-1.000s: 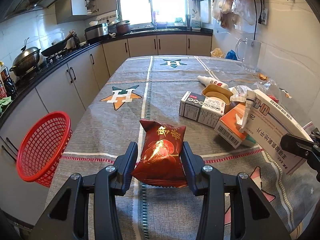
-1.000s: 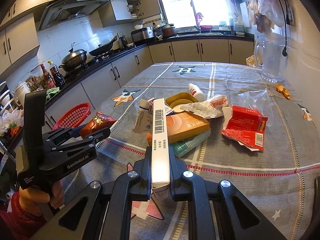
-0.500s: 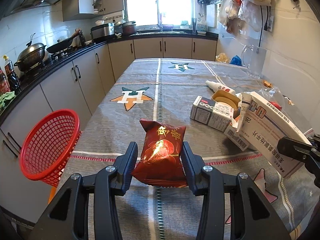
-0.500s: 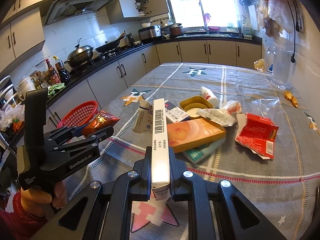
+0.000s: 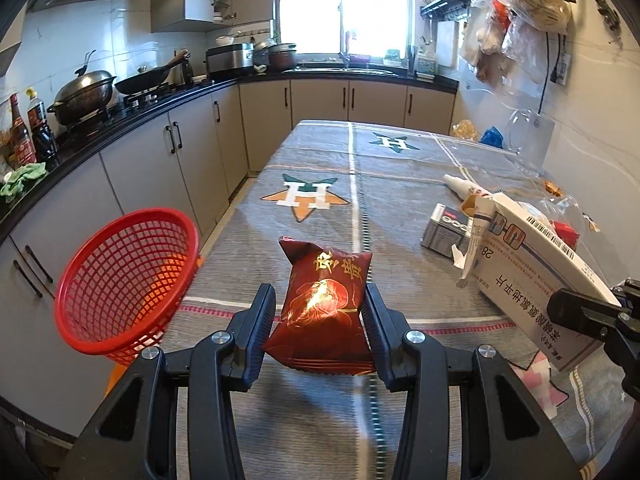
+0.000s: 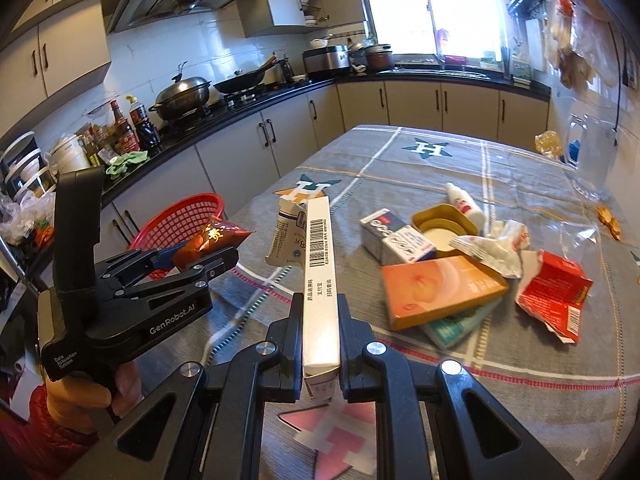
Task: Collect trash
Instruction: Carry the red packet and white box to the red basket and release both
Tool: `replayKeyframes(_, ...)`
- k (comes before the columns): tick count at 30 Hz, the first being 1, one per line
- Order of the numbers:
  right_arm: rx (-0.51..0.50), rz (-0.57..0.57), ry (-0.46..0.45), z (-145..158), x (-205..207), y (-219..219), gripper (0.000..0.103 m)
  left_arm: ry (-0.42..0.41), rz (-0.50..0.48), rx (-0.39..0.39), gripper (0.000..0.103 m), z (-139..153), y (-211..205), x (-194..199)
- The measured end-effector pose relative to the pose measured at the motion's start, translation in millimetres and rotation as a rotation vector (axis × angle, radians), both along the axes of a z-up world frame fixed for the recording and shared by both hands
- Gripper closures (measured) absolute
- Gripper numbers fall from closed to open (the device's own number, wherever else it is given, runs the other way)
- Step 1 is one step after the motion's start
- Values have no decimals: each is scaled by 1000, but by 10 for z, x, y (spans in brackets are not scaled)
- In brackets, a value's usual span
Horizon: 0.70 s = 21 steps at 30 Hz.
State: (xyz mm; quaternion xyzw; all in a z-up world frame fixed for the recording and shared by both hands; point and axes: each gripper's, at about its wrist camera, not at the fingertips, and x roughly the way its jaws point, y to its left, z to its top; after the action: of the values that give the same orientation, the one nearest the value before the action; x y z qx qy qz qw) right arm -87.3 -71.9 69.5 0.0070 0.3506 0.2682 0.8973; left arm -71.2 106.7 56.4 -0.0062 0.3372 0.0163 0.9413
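My left gripper (image 5: 320, 322) is shut on a dark red snack packet (image 5: 322, 312) with gold print, held above the table near its left edge. My right gripper (image 6: 319, 334) is shut on a long white medicine box (image 6: 319, 280), edge up, with its torn flap at the far end. The same box (image 5: 536, 272) shows at the right of the left wrist view. A red mesh basket (image 5: 124, 284) stands tilted beside the table's left edge, left of the packet. In the right wrist view the left gripper (image 6: 208, 254) with the packet (image 6: 210, 240) is in front of that basket (image 6: 180, 220).
On the star-patterned tablecloth (image 6: 400, 168) lie an orange box (image 6: 440, 284), a grey-white box (image 6: 396, 240), a round tin (image 6: 440, 226), a crumpled red wrapper (image 6: 556, 296), a white bottle (image 6: 464, 204) and a glass jug (image 6: 592, 160). Kitchen cabinets (image 5: 160, 176) run along the left.
Both grippers have shifted left toward the red basket with their loads, rolling slightly. The basket now looks larger and nearer in the left wrist view. Grips are unchanged.
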Motion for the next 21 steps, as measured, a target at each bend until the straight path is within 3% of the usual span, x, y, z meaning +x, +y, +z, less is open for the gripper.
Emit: replayKeyframes(21,-35,126,6,68,128,711,89,-22,125,-56,60,42,680,-89)
